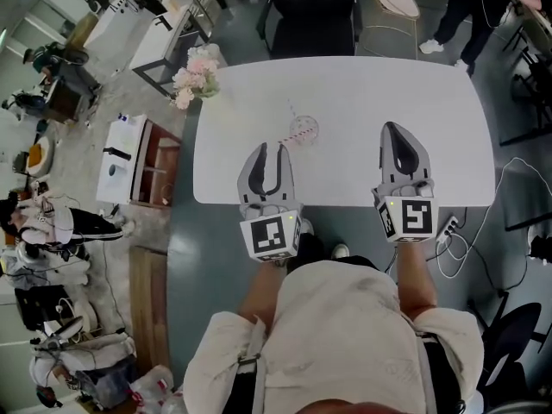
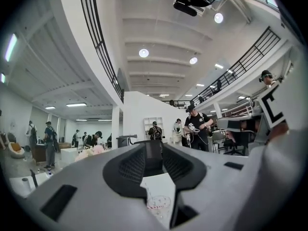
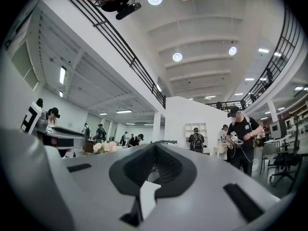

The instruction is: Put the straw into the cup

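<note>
Looking steeply down past a beige shirt [image 1: 336,335] at the bottom, onto two bare forearms reaching forward side by side over the near edge of a white desk [image 1: 362,93] with rounded corners. Left gripper [image 1: 270,151] held level above the near edge, left of the desk's middle, pointing toward the far edge, jaws spread into an open fork with nothing between them. Right gripper [image 1: 395,129] held parallel above the near edge toward the right side, jaws closed to a point and empty. Marker cubes facing up at the rear of both grippers. Pink and white flowers [image 1: 195,74] at the desk's far left corner. Dark chair [image 1: 312,11] pushed up to the far edge. White power strip [image 1: 448,226] with trailing cables on the floor off the near right corner. Busy open office all round, with other people standing at other desks. Clear cup [image 1: 304,130] upright near the desk's middle, slightly left of centre, with a red-and-white striped straw [image 1: 293,134] at its mouth; unclear whether inside or lying across the rim. Cup just beyond the left gripper's tips and a little to their right, not touching, visible through the gap between the jaws in the left gripper view. Well apart from the right gripper, off to its left.
</note>
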The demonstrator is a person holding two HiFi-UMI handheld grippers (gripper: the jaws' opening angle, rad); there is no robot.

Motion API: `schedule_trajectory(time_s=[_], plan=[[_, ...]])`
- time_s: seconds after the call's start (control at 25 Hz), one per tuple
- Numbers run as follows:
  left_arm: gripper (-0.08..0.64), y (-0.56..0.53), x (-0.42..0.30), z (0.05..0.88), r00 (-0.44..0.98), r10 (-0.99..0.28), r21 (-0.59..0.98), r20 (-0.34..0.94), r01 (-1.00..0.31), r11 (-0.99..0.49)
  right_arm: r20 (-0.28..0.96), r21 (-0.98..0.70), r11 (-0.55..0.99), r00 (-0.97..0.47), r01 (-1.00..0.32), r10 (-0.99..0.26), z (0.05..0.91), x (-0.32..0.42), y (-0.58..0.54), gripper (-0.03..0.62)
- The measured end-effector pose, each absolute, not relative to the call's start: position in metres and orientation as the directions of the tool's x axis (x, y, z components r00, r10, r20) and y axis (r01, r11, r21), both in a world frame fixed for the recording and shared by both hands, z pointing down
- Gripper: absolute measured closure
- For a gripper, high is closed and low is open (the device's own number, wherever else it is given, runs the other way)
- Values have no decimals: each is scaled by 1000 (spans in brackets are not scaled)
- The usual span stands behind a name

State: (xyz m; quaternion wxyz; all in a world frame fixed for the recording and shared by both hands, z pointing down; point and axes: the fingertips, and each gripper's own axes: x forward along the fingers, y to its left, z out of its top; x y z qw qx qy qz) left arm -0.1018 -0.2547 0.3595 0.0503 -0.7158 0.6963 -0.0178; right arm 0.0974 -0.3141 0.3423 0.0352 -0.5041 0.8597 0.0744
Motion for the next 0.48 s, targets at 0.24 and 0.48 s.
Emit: schedule_trajectory(time_s=[0.24,0.48], plan=[[456,-252,-87,343,59,-994,-101,-97,-994,-49,-161,96,473,-482,-876,-861,338,111,-308,591],[514,-252,-89,339,39,-993,-105,-110,-994,-28,-162,102,483,-494,-870,-855,338,107,-307,591]])
